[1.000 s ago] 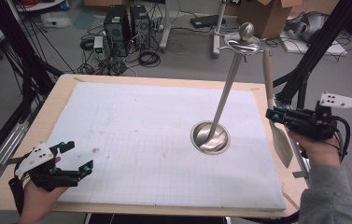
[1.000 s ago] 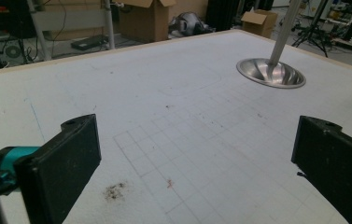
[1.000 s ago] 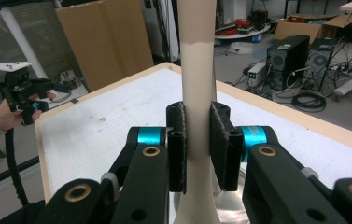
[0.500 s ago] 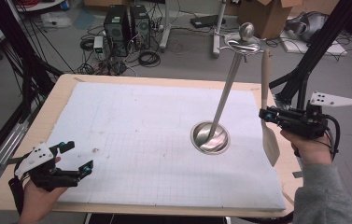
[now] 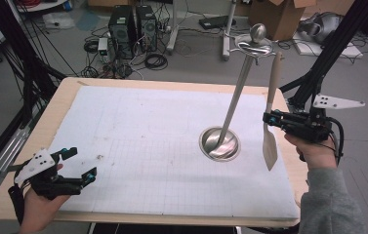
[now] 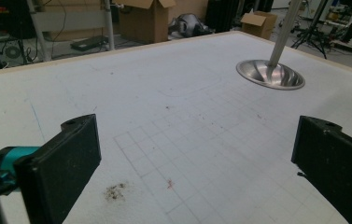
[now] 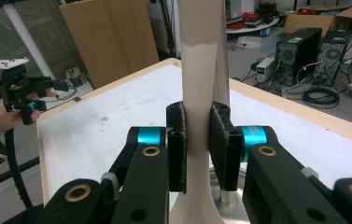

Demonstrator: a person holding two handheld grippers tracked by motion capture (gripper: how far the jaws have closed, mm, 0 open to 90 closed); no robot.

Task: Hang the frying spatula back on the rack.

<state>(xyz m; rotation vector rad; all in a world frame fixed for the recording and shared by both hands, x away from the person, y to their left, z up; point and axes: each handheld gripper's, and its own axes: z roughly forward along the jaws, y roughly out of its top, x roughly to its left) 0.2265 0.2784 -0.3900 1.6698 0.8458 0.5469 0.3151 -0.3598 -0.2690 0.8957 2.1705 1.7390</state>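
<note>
A beige spatula (image 5: 273, 83) hangs upright, blade down, just above the white mat's right edge. My right gripper (image 5: 268, 118) is shut on its handle, which the right gripper view shows as the spatula handle (image 7: 200, 70) pinched between the two pads of the right gripper (image 7: 198, 140). Just left of it stands a metal utensil stand (image 5: 219, 144) with a round dish base, and the spatula's handle tip reaches up beside the stand's hooked top (image 5: 255, 41). My left gripper (image 5: 79, 165) rests at the front left corner, open and holding nothing; between the jaws of the left gripper (image 6: 197, 154) I see bare mat and the stand base (image 6: 271, 74) farther off.
The white gridded mat (image 5: 137, 126) covers a wooden table (image 5: 172, 84). Black frame struts (image 5: 333, 53) rise at the right and also at the left. Computers (image 5: 132, 22), cables and a cardboard box (image 5: 281, 17) sit on the floor beyond.
My right gripper has carried the spatula a little to the left, closer to the stand's pole. The left gripper has stayed in place.
</note>
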